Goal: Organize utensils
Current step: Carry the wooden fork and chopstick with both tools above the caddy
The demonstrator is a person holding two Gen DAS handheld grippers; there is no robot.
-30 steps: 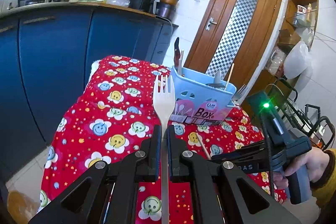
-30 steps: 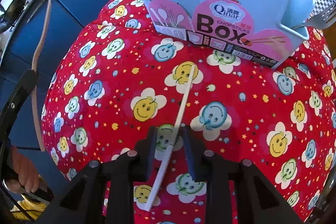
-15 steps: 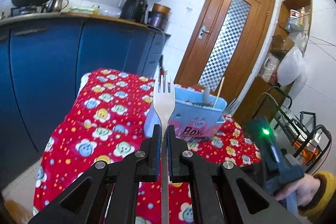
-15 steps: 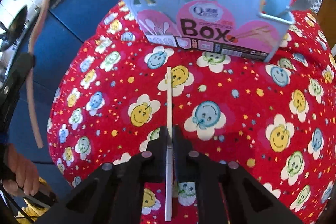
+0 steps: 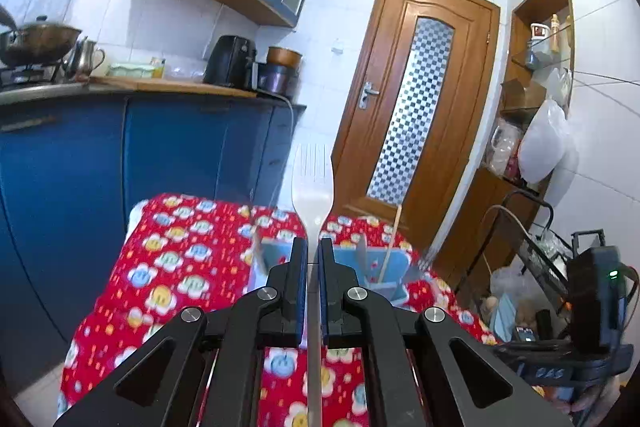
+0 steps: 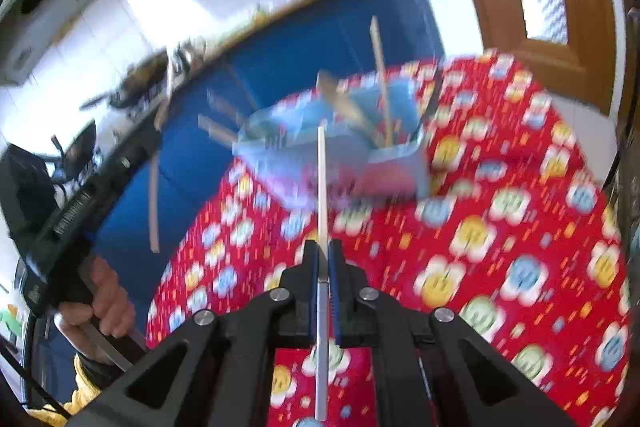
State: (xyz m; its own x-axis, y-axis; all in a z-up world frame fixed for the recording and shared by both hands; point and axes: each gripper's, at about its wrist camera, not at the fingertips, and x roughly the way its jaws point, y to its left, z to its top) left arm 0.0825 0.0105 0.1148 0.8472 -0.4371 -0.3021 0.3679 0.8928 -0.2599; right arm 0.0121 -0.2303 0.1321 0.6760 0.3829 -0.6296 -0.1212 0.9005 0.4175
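My left gripper (image 5: 313, 247) is shut on a white plastic fork (image 5: 312, 179), tines pointing up, held above the red smiley tablecloth (image 5: 180, 267). Behind its fingers stands the light blue utensil box (image 5: 376, 267) with a chopstick and other utensils in it. My right gripper (image 6: 322, 251) is shut on a white chopstick (image 6: 321, 183), lifted off the cloth and pointing at the blue box (image 6: 340, 143), which is blurred. The left gripper with the fork (image 6: 154, 195) shows at the left of the right wrist view.
Blue kitchen cabinets (image 5: 80, 167) stand left of the table with pots and an air fryer (image 5: 230, 61) on the counter. A wooden door (image 5: 416, 131) is behind the table, and shelves and a wire rack (image 5: 536, 239) are at the right.
My right gripper has lifted the white chopstick off the cloth and tilted upward toward the box. My left gripper has risen and pulled back with the fork.
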